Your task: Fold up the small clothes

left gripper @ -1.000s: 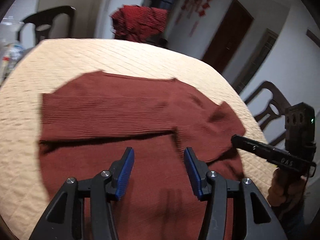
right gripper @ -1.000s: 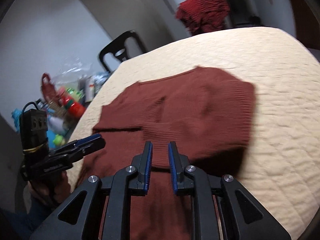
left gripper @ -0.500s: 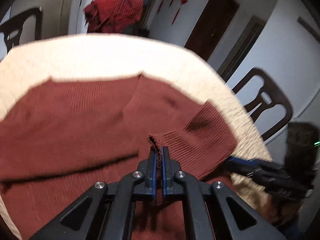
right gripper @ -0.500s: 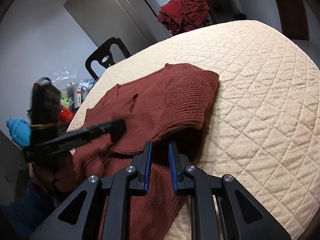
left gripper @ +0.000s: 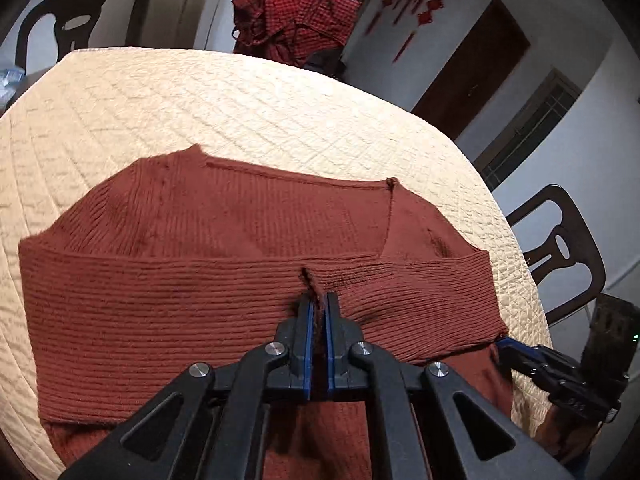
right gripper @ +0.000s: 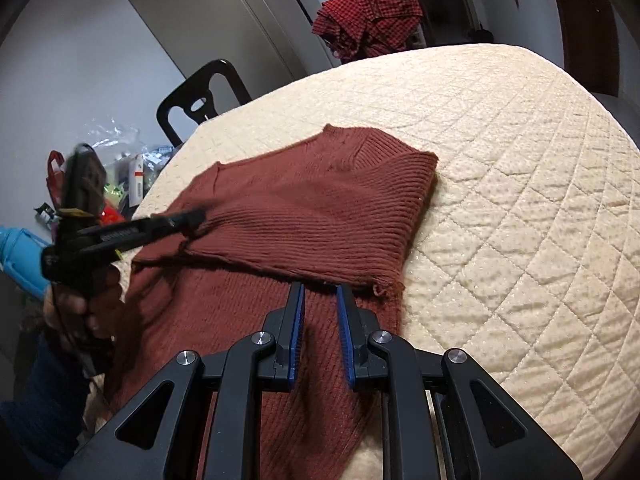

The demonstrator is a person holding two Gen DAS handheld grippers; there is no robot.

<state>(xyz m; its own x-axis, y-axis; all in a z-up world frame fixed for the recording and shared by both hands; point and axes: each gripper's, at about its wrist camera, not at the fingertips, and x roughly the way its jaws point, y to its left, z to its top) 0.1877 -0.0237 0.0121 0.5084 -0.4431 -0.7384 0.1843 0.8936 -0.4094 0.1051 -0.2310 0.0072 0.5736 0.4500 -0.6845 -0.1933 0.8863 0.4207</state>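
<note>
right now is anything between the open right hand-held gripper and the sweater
Nothing visible. The right hand-held gripper hangs open directly over the rust-red knit sweater, just short of the folded sleeve's edge, with only sweater fabric under it. The left hand-held gripper is off to the side, shut on the sleeve cuff.

1. Round table (left gripper: pixel 248 92) under a cream quilted cover, filling most of both views.
2. Dark chairs (left gripper: pixel 76 12) at the far side and another chair (left gripper: pixel 560 256) at the right edge.
3. Red checked cloth (left gripper: pixel 292 20) heaped beyond the far rim.
4. Pale walls, dark brown door (left gripper: pixel 476 60), red hanging ornaments (left gripper: pixel 416 4).
5. Barred window (left gripper: pixel 528 128) beside the door.
6. Clutter of bags and bottles (right gripper: pixel 120 176) off the table's left side.
</note>
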